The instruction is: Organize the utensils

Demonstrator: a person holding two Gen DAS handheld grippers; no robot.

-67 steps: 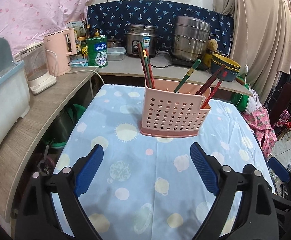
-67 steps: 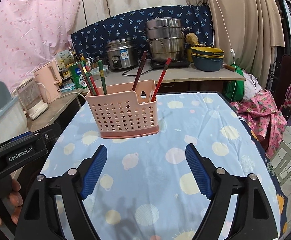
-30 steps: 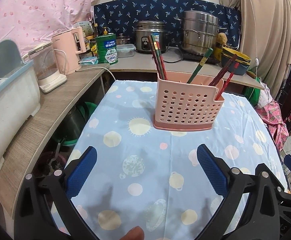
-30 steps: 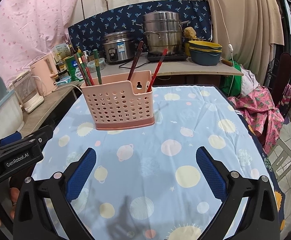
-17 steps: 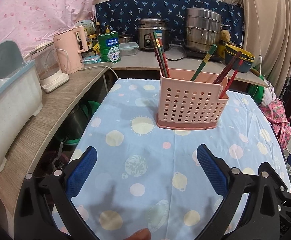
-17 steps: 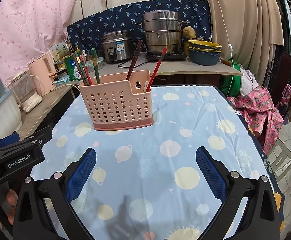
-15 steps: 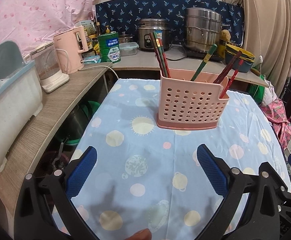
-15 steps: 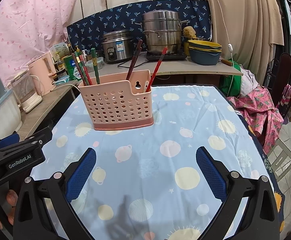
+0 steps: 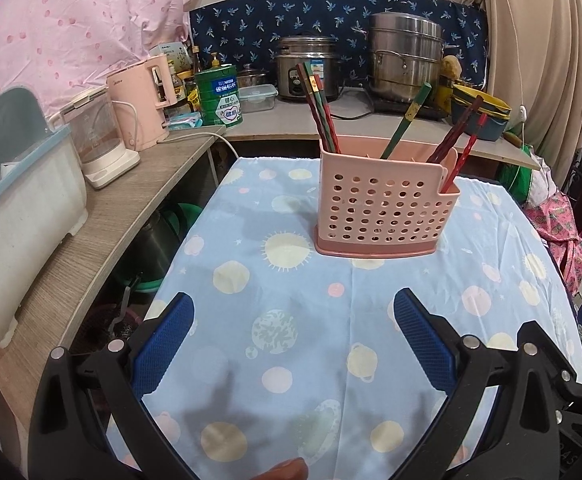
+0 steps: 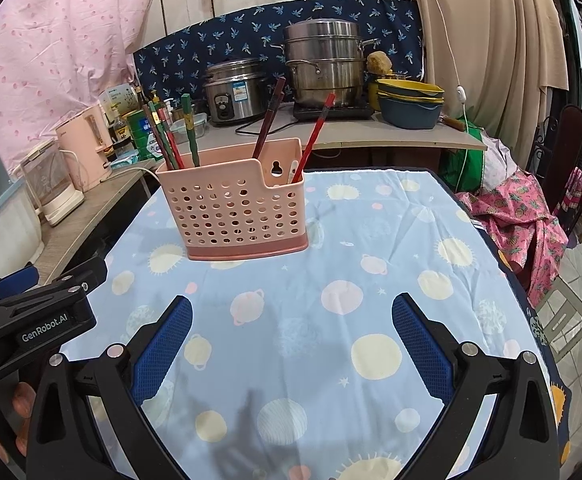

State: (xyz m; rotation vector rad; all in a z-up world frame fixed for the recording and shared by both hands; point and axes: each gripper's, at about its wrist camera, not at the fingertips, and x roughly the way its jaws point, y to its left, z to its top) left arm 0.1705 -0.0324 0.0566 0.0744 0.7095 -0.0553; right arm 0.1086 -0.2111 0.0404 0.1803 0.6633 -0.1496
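A pink perforated utensil holder (image 9: pixel 383 204) stands on the blue patterned tablecloth (image 9: pixel 315 320); it also shows in the right wrist view (image 10: pixel 235 212). Several red, green and brown chopsticks (image 9: pixel 323 116) stand upright in its compartments, also seen in the right wrist view (image 10: pixel 189 132). A white spoon tip (image 10: pixel 292 172) peeks out of the right compartment. My left gripper (image 9: pixel 291 332) is open and empty, above the cloth in front of the holder. My right gripper (image 10: pixel 291 332) is open and empty, likewise short of the holder. The left gripper's body (image 10: pixel 31 316) shows at the left of the right wrist view.
A wooden counter (image 9: pixel 103 216) runs along the left with a pink kettle (image 9: pixel 143 108), a glass kettle (image 9: pixel 99 144) and a white bin (image 9: pixel 15 220). The back counter holds a rice cooker (image 9: pixel 307 68), a steel steamer (image 9: pixel 407 60) and stacked bowls (image 10: pixel 409 104). The table's right edge (image 10: pixel 531 300) drops off.
Both grippers have drawn back from the holder since 2.2 s ago and their jaws have opened wider. In the last half second almost nothing has moved.
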